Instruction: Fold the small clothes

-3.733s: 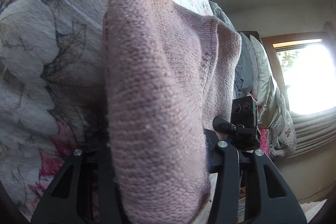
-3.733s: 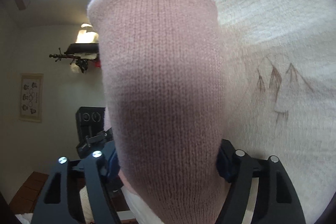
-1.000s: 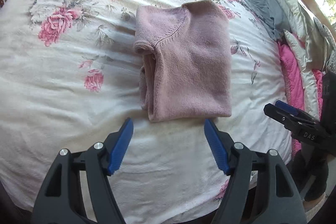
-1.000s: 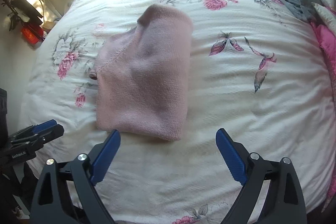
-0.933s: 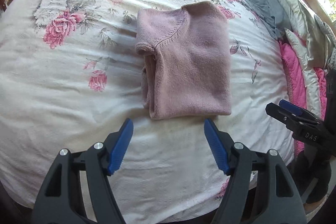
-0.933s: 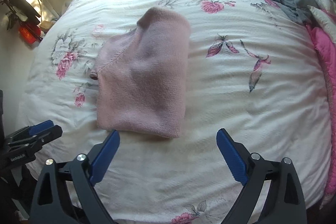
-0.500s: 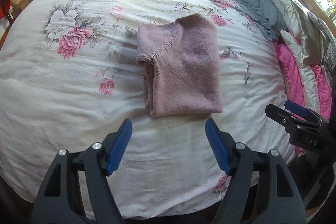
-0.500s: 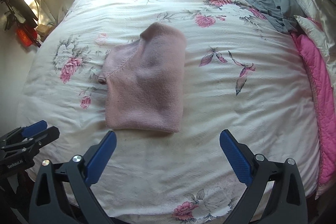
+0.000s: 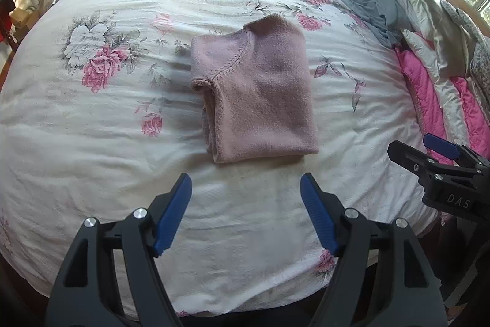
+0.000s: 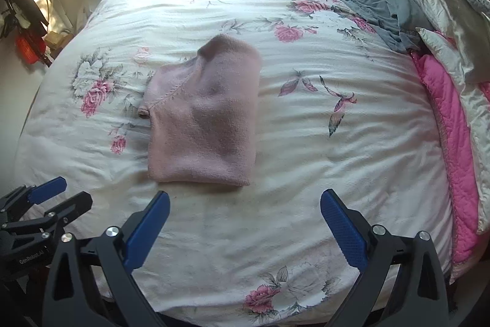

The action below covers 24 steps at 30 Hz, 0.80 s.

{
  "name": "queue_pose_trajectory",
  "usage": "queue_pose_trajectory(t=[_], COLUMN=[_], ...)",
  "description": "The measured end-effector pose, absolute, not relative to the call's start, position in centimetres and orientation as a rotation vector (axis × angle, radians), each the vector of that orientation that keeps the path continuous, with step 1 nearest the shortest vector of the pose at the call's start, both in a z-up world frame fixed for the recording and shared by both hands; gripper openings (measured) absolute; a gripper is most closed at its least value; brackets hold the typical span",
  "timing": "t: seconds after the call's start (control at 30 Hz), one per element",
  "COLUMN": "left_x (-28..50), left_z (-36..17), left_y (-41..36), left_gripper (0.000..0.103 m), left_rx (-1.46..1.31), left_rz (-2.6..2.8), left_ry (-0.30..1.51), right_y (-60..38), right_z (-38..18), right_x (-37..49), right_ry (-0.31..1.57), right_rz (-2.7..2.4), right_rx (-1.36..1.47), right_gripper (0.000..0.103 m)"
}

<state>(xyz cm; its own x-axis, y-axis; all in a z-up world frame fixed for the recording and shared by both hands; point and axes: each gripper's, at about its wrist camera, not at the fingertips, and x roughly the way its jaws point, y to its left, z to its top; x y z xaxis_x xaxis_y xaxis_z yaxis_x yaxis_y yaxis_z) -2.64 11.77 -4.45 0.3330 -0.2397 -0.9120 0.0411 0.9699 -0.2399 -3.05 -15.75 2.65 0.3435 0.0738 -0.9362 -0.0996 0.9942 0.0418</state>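
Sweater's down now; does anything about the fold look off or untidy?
Mostly neat. The pink sweater lies flat on the floral bedspread, but a sleeve cuff pokes out on its left edge. Both grippers are open and clear.

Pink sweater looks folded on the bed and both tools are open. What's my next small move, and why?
Probably keep both tools clear and go for the next garment. The pink sweater lies as a compact folded rectangle on the floral bedspread, apart from the open left tool and open right tool. One sleeve edge bulges slightly on its left, but nothing hangs loose.
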Motion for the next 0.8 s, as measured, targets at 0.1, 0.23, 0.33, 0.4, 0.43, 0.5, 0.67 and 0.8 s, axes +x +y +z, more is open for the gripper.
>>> queue_pose_trajectory(t=[0.1,0.23,0.33,0.4,0.43,0.5,0.67,0.8], left_x=[-2.71,-2.73,-2.81,-2.87,-2.89,-2.96,-2.99,-3.1], left_z=[-4.47,-4.51,-4.61,-4.7,-4.75,-4.83,-4.82,-4.8], left_y=[11.76,11.84,11.81,11.76,11.74,11.67,11.69,11.66], left_gripper=[0.073,0.073,0.073,0.074,0.074,0.074,0.074,0.074], left_rx=[-0.189,-0.193,-0.195,-0.197,-0.197,-0.201,-0.198,-0.198], left_rz=[-0.183,-0.177,-0.172,-0.17,-0.169,-0.165,-0.163,-0.159], left_ry=[1.218,1.22,1.225,1.226,1.228,1.231,1.226,1.225], right_y=[-15.94,-16.03,-16.01,-15.97,-15.99,-16.03,-16.25,-16.31], right_z=[2.49,2.37,2.31,2.25,2.21,2.09,2.08,2.1], right_x=[-3.14,-3.19,-3.22,-3.28,-3.26,-3.3,-3.41,-3.44], right_ry=[1.218,1.221,1.223,1.224,1.225,1.227,1.226,1.222], right_rz=[0.096,0.093,0.094,0.094,0.093,0.088,0.082,0.079], right_rx=[-0.029,-0.036,-0.042,-0.044,-0.045,-0.049,-0.055,-0.058], right_gripper=[0.099,0.099,0.099,0.099,0.099,0.099,0.099,0.099])
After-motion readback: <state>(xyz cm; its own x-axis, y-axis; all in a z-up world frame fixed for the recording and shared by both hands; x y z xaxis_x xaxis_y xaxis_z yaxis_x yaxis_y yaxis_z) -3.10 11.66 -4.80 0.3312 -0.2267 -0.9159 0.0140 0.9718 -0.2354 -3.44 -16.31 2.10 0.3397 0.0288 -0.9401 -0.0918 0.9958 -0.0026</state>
